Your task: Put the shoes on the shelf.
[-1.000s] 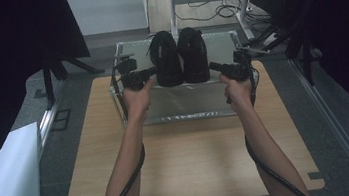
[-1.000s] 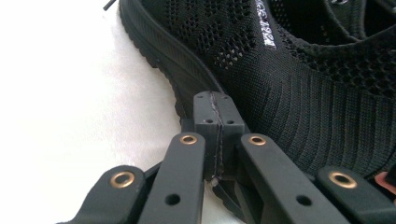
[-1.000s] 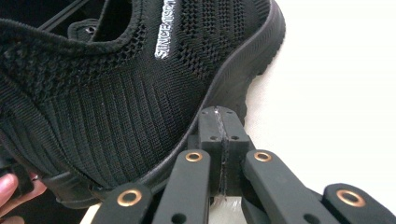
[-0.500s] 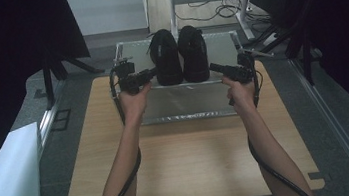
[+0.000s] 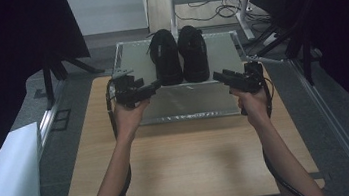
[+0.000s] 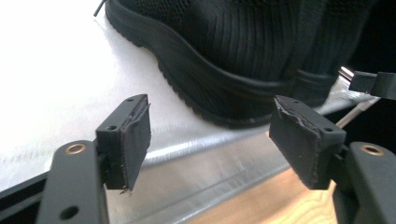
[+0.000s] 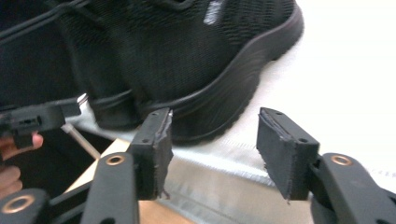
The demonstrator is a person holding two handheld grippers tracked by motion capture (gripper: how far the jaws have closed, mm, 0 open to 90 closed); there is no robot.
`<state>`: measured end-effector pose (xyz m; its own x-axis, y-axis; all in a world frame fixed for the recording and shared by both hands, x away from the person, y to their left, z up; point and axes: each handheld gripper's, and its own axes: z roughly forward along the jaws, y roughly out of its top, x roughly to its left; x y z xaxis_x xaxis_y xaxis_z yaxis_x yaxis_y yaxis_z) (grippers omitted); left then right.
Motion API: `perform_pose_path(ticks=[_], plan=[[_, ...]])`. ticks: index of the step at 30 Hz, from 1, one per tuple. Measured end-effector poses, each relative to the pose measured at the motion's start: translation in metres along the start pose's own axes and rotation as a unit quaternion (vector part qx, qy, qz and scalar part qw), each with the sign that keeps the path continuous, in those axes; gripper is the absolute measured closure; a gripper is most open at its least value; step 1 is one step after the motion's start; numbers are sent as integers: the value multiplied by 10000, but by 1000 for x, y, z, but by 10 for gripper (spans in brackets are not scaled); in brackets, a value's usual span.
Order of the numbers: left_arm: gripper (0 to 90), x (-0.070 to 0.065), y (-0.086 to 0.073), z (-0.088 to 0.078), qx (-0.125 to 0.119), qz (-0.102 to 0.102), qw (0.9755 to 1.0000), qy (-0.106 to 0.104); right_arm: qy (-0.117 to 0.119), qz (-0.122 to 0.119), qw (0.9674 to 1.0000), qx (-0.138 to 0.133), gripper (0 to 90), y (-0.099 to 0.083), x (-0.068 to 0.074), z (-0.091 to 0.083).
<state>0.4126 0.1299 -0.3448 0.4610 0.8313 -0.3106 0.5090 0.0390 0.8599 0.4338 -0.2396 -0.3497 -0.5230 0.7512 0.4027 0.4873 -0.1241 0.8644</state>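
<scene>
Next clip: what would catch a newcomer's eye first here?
A pair of black mesh sneakers stands side by side at the middle of a pale raised metal platform at the far end of the wooden table. The left gripper and right gripper flank their heels, jaws just opening, with nothing between them.

The high view looks forward and down from above the person's side of the light wooden bench (image 5: 190, 161), well back. Each gripper view sits low and close, facing inward along its own fingers; all three share the pair of black knit shoes (image 5: 179, 55) (image 6: 261, 51) (image 7: 177, 56).
</scene>
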Motion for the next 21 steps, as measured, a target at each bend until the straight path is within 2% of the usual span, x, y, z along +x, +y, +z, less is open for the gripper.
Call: perform_pose_path(ticks=[1,4,11,12,17,18,19,20,21], plan=[[285,0,0,0,0,0,10000,0,0,0,10000,0,442,0,0,0],[247,1,-11,-10,21,48,10000,-28,93,-269,9996,56,390,-7,6,-8],[185,1,-26,-21,-4,53,10000,-51,284,-391,9988,33,322,-19,9,-19],[149,0,-32,-23,83,134,9999,37,319,-455,9984,56,302,-24,10,-22],[100,-1,-44,-25,293,319,9990,57,333,-635,9972,189,245,-35,10,-26],[87,-2,-49,-28,346,453,9983,118,319,-739,9963,298,207,-41,10,-28],[85,-2,-49,-28,346,453,9983,118,319,-739,9963,298,207,-41,10,-28],[81,-3,-54,-31,423,620,9969,242,285,-854,9952,381,178,-46,10,-32],[80,-3,-54,-31,423,620,9969,242,285,-854,9952,381,178,-46,10,-32]])
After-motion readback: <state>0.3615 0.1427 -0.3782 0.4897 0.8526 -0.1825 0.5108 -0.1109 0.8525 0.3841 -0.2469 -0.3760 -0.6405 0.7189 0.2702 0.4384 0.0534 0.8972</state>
